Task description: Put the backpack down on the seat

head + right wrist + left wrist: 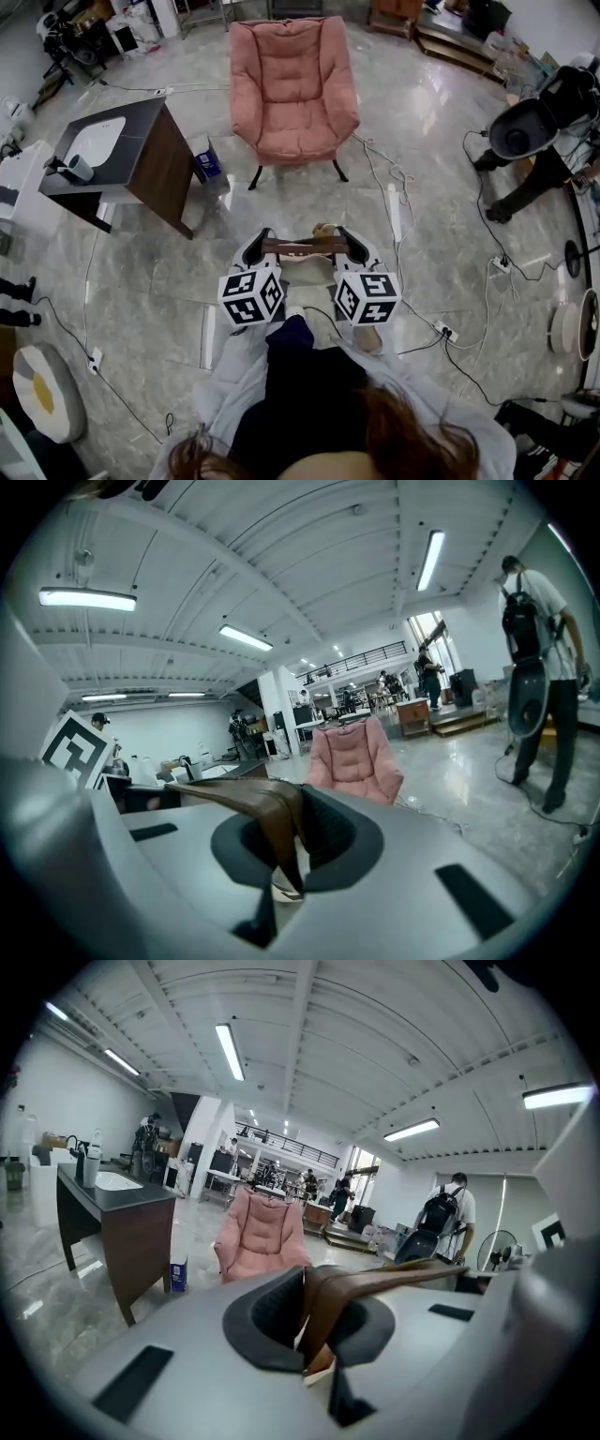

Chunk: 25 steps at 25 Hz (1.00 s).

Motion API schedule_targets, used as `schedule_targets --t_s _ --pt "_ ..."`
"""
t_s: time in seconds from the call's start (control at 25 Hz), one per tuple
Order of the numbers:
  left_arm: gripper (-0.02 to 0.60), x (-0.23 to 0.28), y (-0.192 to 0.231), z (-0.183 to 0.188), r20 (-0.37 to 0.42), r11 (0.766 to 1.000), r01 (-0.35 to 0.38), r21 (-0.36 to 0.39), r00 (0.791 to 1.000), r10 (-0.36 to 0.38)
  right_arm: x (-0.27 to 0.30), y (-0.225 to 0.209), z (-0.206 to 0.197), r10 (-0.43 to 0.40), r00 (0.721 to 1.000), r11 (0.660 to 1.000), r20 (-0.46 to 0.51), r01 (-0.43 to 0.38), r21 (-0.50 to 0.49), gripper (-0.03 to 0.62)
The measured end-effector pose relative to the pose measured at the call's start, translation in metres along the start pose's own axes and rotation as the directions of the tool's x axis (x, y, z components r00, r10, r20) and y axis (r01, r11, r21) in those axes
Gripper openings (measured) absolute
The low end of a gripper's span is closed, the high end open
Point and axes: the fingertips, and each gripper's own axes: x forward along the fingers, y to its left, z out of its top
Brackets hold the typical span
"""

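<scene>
A brown backpack strap (pixel 305 246) runs taut between my two grippers at waist height. My left gripper (pixel 260 249) is shut on its left end and my right gripper (pixel 351 247) on its right end. Under the strap hangs the pale body of the backpack (pixel 306 273), mostly hidden by the grippers. In the left gripper view the strap (pixel 394 1277) is pinched between the dark pads (pixel 270 1321) of the left gripper (pixel 314 1335). The right gripper view shows the strap (pixel 234 797) clamped in the right gripper (pixel 281 850). The pink armchair (pixel 292 89) stands ahead with nothing on its seat, a few steps away.
A dark desk with a white basin top (pixel 122 159) stands at the left, with a blue box (pixel 208 164) at its foot. Cables (pixel 394 192) trail over the marble floor right of the chair. A person stands at the far right beside a black pod-shaped object (pixel 518 131).
</scene>
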Motion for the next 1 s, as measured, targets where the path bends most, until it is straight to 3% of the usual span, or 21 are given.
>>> schedule_targets --t_s 0.32,0.84,1.0 --pt "0.017 0.039 0.03 0.013 -0.009 0.998 0.049 -0.026 0.999 -0.05 0.049 0.003 0.004 -0.034 0.999 0.999 -0.003 0.034 0.008 0.009" --pt "0.017 0.048 0.027 0.021 -0.016 0.996 0.079 -0.051 0.997 -0.08 0.06 -0.002 0.015 -0.04 0.999 0.999 0.019 0.039 0.024 0.009" --pt "0.015 0.057 0.03 0.011 -0.047 0.997 0.061 -0.047 0.997 -0.063 0.069 -0.01 0.002 -0.039 0.999 0.998 -0.018 0.04 0.056 0.009"
